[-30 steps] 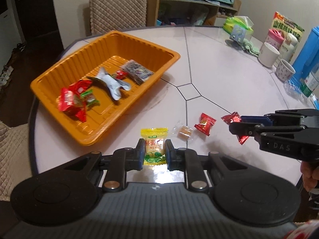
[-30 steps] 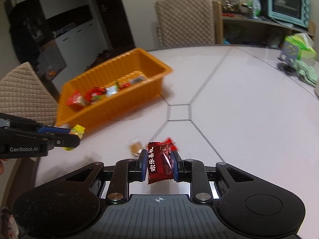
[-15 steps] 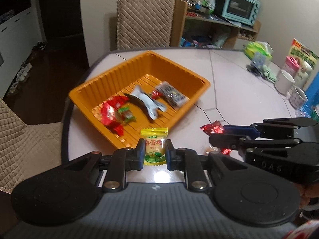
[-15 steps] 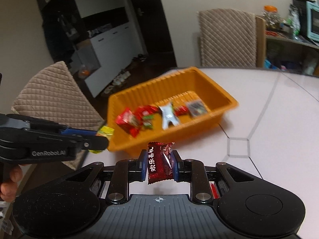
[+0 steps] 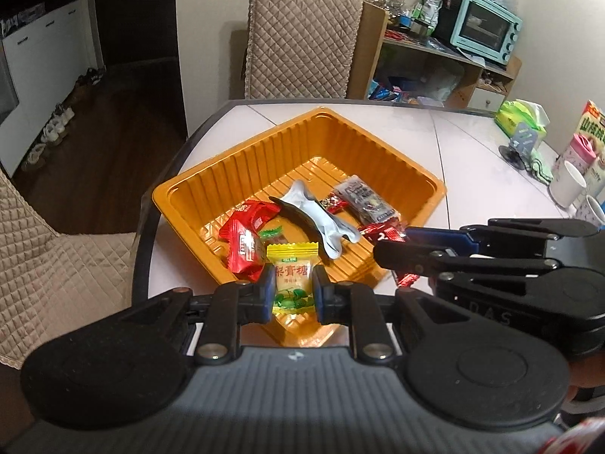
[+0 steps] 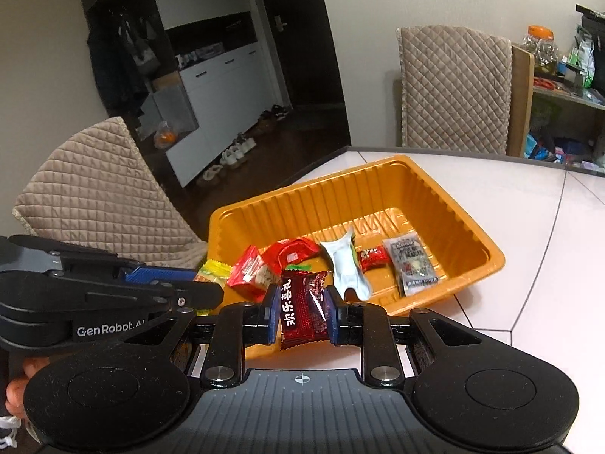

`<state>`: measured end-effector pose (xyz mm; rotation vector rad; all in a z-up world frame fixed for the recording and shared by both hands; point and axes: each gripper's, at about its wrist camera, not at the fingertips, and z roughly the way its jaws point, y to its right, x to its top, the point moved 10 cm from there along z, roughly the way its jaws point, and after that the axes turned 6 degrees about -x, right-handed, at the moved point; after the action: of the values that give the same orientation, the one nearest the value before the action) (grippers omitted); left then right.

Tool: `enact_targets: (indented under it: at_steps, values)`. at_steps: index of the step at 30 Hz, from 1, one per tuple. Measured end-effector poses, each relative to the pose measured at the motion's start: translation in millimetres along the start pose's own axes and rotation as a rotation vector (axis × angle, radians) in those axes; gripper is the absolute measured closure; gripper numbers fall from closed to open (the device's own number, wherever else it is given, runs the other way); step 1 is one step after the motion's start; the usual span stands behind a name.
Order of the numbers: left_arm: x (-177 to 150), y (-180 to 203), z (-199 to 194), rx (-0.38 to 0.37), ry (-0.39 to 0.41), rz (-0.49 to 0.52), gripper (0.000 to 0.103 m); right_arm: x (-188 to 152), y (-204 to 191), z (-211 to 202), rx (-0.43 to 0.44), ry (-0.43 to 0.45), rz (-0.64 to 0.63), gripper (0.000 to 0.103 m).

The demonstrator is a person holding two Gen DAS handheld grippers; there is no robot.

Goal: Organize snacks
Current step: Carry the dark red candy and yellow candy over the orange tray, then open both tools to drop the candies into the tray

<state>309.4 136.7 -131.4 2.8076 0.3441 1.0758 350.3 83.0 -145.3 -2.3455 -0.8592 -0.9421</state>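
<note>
My left gripper (image 5: 293, 288) is shut on a yellow candy packet (image 5: 292, 276) and holds it over the near rim of the orange tray (image 5: 242, 159). My right gripper (image 6: 300, 312) is shut on a dark red candy packet (image 6: 302, 308) and holds it over the tray's near edge (image 6: 487, 265). The tray holds several snacks: red packets (image 5: 245, 242), a pale blue-white wrapper (image 5: 321, 223) and a grey printed packet (image 5: 365, 198). The right gripper (image 5: 382, 244) shows in the left wrist view beside the tray, and the left gripper (image 6: 211, 287) shows in the right wrist view.
The tray sits near the edge of a white table (image 5: 472, 159). Quilted chairs (image 5: 302, 38) (image 6: 94, 189) stand around it. Cups (image 5: 567, 183), a tissue pack (image 5: 520, 119) and a snack box (image 5: 591, 125) stand at the far right. A shelf with a teal oven (image 5: 484, 26) is behind.
Both grippers have carried their candies from the table's middle toward the tray and now hover over its near side. Both remain shut on their packets.
</note>
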Motion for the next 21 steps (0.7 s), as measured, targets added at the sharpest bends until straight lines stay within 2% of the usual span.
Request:
enact_targets:
  at_steps: [10,21]
  values:
    - [6,-18,24,0.0,-0.032,-0.032,0.085,3,4,37,-0.006,-0.03,0.013,0.078]
    - [7,-24,38,-0.009,-0.06,-0.031,0.085,3,6,57,-0.001,-0.062,0.025,0.078]
